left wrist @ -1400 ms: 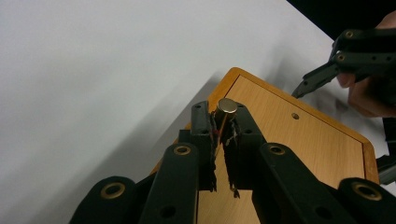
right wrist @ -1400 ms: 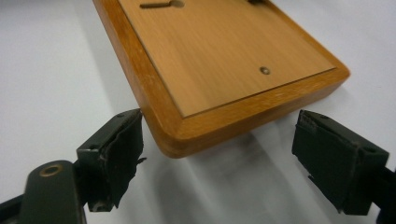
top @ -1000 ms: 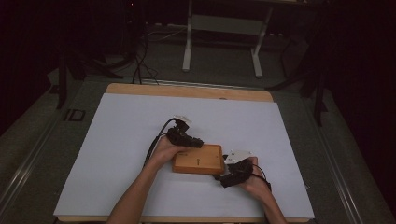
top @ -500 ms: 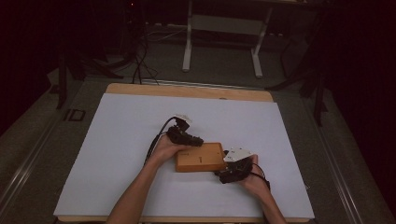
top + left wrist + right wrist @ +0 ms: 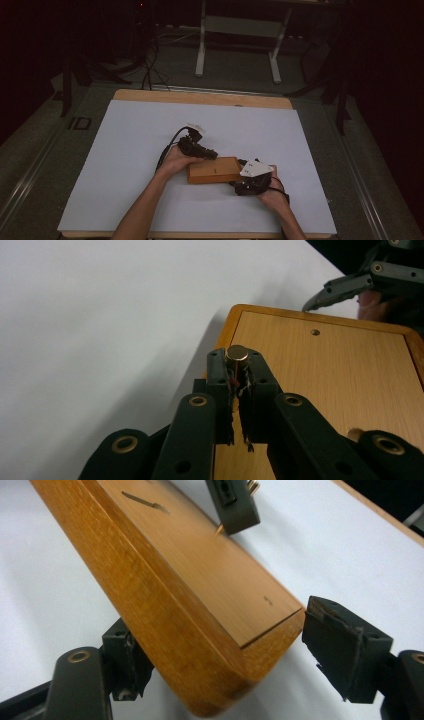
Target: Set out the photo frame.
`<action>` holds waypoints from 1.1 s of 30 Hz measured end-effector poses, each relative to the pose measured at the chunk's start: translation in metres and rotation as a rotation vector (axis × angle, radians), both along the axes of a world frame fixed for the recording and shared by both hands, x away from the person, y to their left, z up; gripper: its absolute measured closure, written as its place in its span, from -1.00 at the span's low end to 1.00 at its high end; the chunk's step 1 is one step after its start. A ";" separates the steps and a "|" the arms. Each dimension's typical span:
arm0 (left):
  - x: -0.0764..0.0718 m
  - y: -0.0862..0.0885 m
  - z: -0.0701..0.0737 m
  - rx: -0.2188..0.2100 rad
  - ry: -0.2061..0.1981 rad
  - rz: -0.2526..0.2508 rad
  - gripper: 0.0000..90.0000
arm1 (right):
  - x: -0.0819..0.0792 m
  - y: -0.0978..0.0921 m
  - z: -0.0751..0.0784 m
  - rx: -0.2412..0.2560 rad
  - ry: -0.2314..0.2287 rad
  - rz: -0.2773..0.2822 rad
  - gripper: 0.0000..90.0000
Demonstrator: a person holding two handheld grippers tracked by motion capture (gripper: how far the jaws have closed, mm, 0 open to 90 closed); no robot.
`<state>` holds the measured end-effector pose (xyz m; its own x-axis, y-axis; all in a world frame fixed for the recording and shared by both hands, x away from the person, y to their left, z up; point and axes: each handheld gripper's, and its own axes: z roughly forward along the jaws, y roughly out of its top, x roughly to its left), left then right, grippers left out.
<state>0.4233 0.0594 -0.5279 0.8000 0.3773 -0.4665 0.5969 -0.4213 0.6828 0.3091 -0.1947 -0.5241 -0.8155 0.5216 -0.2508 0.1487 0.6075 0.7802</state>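
Observation:
A flat wooden block lies on the white table, with a small hole in its top. My left gripper is shut on a small brass pin with a round head and holds it over the block's near edge. The high view shows this gripper at the block's upper left corner. My right gripper straddles the block's end. One jaw sits behind the block's side, and the other pad stands a narrow gap off its corner. In the high view it is at the block's right end.
A white sheet covers the table, with a wooden strip along the far edge. Cables trail from the left gripper. Beyond the table stand a metal frame's legs on a dark floor.
Both grippers have shifted only slightly at the block. The right one has edged up along the block's right end.

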 end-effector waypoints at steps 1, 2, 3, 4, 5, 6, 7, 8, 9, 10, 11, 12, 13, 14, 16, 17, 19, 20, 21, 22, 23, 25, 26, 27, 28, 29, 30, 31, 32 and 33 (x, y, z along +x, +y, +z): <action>0.000 0.000 -0.001 -0.004 0.000 0.000 0.89 | 0.000 0.000 0.000 0.001 -0.001 0.001 -0.44; 0.001 0.001 -0.001 -0.008 -0.001 0.001 0.89 | 0.000 0.000 0.000 0.004 -0.004 0.002 -0.44; 0.001 0.001 -0.001 -0.008 -0.001 0.001 0.88 | 0.000 0.000 0.000 0.009 -0.005 0.002 -0.43; 0.001 0.000 -0.001 -0.007 -0.004 0.009 0.87 | 0.001 0.000 0.001 0.016 -0.005 0.001 -0.41; 0.001 0.000 -0.001 -0.007 -0.004 0.009 0.86 | 0.001 0.000 0.001 0.016 -0.005 0.001 -0.41; 0.000 -0.001 0.000 0.014 -0.029 0.022 0.83 | 0.002 -0.002 0.002 0.037 -0.007 -0.003 -0.35; 0.000 -0.001 0.000 0.014 -0.029 0.022 0.78 | 0.003 -0.003 0.002 0.049 -0.008 -0.009 -0.31; -0.002 -0.003 0.001 0.023 -0.046 0.027 0.69 | 0.004 -0.004 0.004 0.062 -0.008 -0.012 -0.28; -0.002 -0.003 0.001 0.023 -0.046 0.027 0.60 | 0.004 -0.005 0.005 0.071 -0.012 -0.016 -0.23; -0.002 -0.003 0.002 0.031 -0.058 0.036 0.54 | 0.004 -0.006 0.005 0.076 -0.012 -0.018 -0.20; -0.002 -0.003 0.002 0.031 -0.058 0.036 0.50 | 0.005 -0.007 0.006 0.084 -0.015 -0.018 -0.17; -0.002 -0.002 0.002 0.033 -0.056 0.049 0.43 | 0.005 -0.008 0.006 0.087 -0.014 -0.018 -0.16; -0.002 -0.001 0.002 0.031 -0.056 0.056 0.38 | 0.005 -0.008 0.006 0.087 -0.014 -0.018 -0.15; -0.002 0.000 0.002 0.032 -0.057 0.064 0.34 | 0.005 -0.008 0.006 0.086 -0.016 -0.019 -0.15; -0.003 0.004 0.003 0.031 -0.055 0.082 0.29 | 0.005 -0.008 0.006 0.086 -0.016 -0.022 -0.15; -0.003 0.004 0.003 0.031 -0.055 0.082 0.26 | 0.005 -0.008 0.006 0.086 -0.016 -0.022 -0.15; -0.004 0.009 0.005 0.031 -0.063 0.105 0.26 | 0.005 -0.008 0.006 0.086 -0.014 -0.023 -0.14; -0.005 0.014 0.007 0.017 -0.070 0.125 0.24 | 0.005 -0.008 0.006 0.086 -0.015 -0.025 -0.14; -0.006 0.016 0.009 0.012 -0.076 0.138 0.24 | 0.005 -0.008 0.006 0.085 -0.015 -0.025 -0.14; -0.006 0.016 0.009 0.012 -0.076 0.138 0.22 | 0.005 -0.008 0.006 0.085 -0.015 -0.025 -0.14; -0.007 0.019 0.010 0.013 -0.085 0.151 0.22 | 0.005 -0.008 0.006 0.085 -0.015 -0.026 -0.14; -0.011 0.022 0.013 0.018 -0.106 0.172 0.21 | 0.006 -0.008 0.006 0.085 -0.013 -0.027 -0.13; -0.016 0.026 0.017 0.020 -0.141 0.191 0.21 | 0.006 -0.008 0.006 0.085 -0.013 -0.027 -0.13; -0.016 0.026 0.017 0.020 -0.141 0.191 0.21 | 0.006 -0.008 0.006 0.084 -0.013 -0.027 -0.13; -0.018 0.029 0.019 0.013 -0.151 0.197 0.21 | 0.006 -0.008 0.006 0.084 -0.013 -0.027 -0.13; -0.020 0.031 0.020 0.006 -0.158 0.199 0.21 | 0.006 -0.008 0.006 0.084 -0.013 -0.027 -0.13; -0.026 0.036 0.023 0.006 -0.181 0.213 0.21 | 0.006 -0.008 0.006 0.082 -0.013 -0.029 -0.12; -0.026 0.036 0.023 0.006 -0.181 0.213 0.21 | 0.006 -0.008 0.006 0.082 -0.013 -0.029 -0.12; -0.028 0.038 0.024 0.007 -0.189 0.216 0.21 | 0.006 -0.009 0.006 0.084 -0.013 -0.029 -0.12; -0.031 0.040 0.026 0.015 -0.204 0.220 0.21 | 0.006 -0.009 0.006 0.084 -0.013 -0.029 -0.12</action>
